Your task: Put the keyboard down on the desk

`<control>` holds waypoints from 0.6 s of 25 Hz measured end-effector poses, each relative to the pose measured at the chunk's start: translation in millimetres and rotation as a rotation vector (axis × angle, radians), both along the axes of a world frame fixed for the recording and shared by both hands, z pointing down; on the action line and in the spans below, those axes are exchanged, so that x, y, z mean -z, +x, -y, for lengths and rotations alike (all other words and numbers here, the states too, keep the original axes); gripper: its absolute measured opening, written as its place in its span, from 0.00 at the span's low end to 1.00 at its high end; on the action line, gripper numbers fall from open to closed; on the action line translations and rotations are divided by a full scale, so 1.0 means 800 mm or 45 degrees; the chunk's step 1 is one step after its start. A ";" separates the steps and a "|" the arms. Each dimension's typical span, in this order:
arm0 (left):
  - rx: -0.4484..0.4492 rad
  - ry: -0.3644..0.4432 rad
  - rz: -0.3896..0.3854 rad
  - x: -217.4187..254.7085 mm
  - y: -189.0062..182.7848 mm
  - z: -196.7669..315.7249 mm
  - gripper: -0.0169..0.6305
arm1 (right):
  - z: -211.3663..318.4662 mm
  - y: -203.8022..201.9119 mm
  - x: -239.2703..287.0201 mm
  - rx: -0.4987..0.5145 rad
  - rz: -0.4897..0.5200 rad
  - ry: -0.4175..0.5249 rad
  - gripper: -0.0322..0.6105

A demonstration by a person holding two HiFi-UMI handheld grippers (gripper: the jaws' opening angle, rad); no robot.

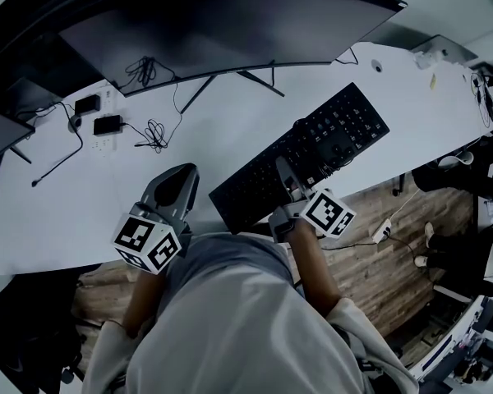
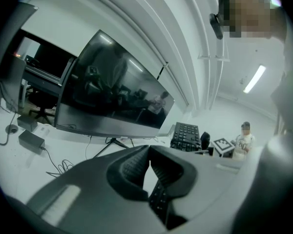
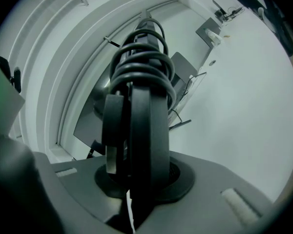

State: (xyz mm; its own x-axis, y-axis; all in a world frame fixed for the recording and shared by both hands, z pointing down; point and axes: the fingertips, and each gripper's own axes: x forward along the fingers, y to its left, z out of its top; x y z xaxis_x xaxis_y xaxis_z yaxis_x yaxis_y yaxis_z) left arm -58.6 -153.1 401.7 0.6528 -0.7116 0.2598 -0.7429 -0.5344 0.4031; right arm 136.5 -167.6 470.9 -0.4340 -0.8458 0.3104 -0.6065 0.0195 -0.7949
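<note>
The black keyboard lies diagonally over the white desk, its near corner past the desk's front edge. My right gripper is shut on the middle of its near long edge. In the right gripper view my right gripper clamps a dark slab seen end-on, with the keyboard's coiled cable above it. I cannot tell whether the keyboard touches the desk. My left gripper hangs at the desk's front edge, left of the keyboard, shut and holding nothing. The left gripper view shows its own jaws and the keyboard at the right.
A wide curved monitor stands at the back of the desk on a splayed stand. Power bricks and loose cables lie at the left. A second screen is at the far left. A wooden floor lies right of me.
</note>
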 end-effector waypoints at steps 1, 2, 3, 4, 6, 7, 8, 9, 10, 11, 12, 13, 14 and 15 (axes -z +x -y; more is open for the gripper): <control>0.004 -0.002 0.000 0.000 -0.001 0.000 0.03 | 0.002 -0.001 -0.001 -0.002 0.018 -0.003 0.16; 0.008 -0.003 -0.001 0.000 -0.001 0.000 0.03 | 0.004 -0.001 -0.003 -0.004 0.034 -0.009 0.16; 0.010 -0.005 -0.001 0.000 -0.002 0.001 0.03 | 0.005 -0.001 -0.006 -0.009 0.041 -0.020 0.16; 0.013 -0.007 -0.002 0.000 -0.002 0.001 0.03 | 0.006 0.000 -0.010 -0.014 0.044 -0.034 0.16; 0.016 -0.010 -0.004 -0.001 -0.002 0.001 0.03 | 0.008 0.001 -0.019 -0.021 0.060 -0.060 0.16; 0.018 -0.012 -0.004 -0.001 -0.002 0.001 0.03 | 0.009 0.001 -0.023 -0.023 0.072 -0.071 0.16; 0.020 -0.013 -0.005 -0.002 -0.003 0.001 0.03 | 0.010 0.000 -0.027 -0.025 0.085 -0.081 0.16; 0.023 -0.015 -0.005 -0.003 -0.004 0.002 0.03 | 0.011 0.000 -0.031 -0.028 0.098 -0.091 0.16; 0.026 -0.018 -0.004 -0.004 -0.005 0.002 0.03 | 0.012 -0.001 -0.035 -0.031 0.109 -0.102 0.16; 0.029 -0.022 -0.003 -0.006 -0.006 0.003 0.03 | 0.013 -0.001 -0.039 -0.035 0.119 -0.112 0.16; 0.032 -0.026 -0.002 -0.007 -0.008 0.003 0.03 | 0.014 -0.002 -0.043 -0.039 0.129 -0.124 0.16; 0.034 -0.031 -0.002 -0.008 -0.009 0.002 0.03 | 0.014 -0.002 -0.047 -0.043 0.138 -0.135 0.16; 0.036 -0.034 -0.001 -0.009 -0.009 0.003 0.03 | 0.015 -0.002 -0.050 -0.048 0.148 -0.147 0.16; 0.038 -0.037 -0.001 -0.010 -0.010 0.003 0.03 | 0.015 -0.002 -0.054 -0.052 0.159 -0.157 0.16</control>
